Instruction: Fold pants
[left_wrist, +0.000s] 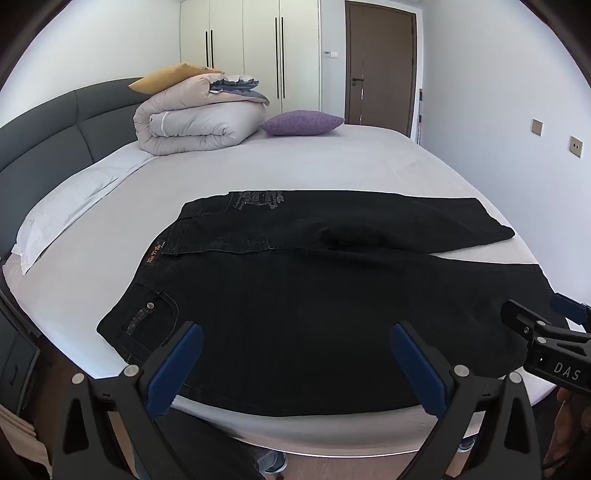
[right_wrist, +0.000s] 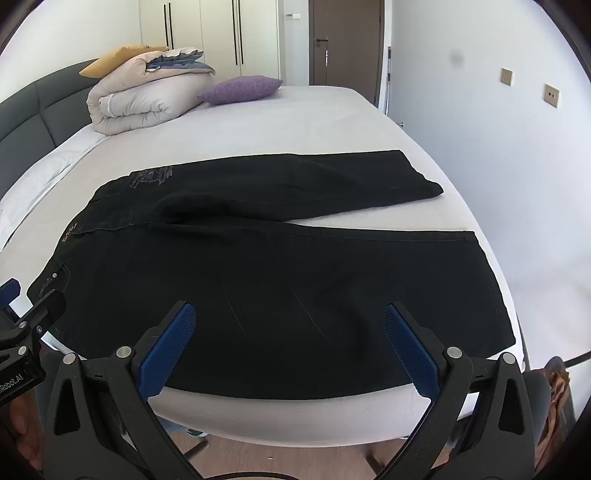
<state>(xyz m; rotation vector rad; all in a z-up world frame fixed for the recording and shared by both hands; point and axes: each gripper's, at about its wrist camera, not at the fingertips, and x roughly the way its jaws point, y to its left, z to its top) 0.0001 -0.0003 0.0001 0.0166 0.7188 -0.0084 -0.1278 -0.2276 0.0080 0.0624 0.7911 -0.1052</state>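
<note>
Nothing of the fold is done yet, as far as you can judge from here. The black pants (left_wrist: 314, 288) lie spread flat on the bed (left_wrist: 314, 162), waistband toward your left and the two legs running out to your right, the far leg splayed slightly away from the near one with a wedge of sheet showing between them. The near edge of the pants sits close to the edge of the mattress in front of you.

Your left gripper (left_wrist: 295, 363) hangs above the hip and pocket area with its jaws spread wide and nothing between them. Your right gripper (right_wrist: 290, 349) hangs over the near leg, likewise wide open and empty. Neither blue pad touches the cloth, as far as the views show.

What is left is the whole job: most likely bringing one leg over the other, then folding the length down.

As for writing, a small tan label (left_wrist: 154, 254) sits on the waistband, but its letters are too small to read. A pale embroidered design (left_wrist: 258, 199) marks the far back pocket, also unreadable. The body of the right gripper shows "DAS" in the left view, and the left gripper's body shows "Robot.AI", cut off at the frame edge, in the right view.
</note>
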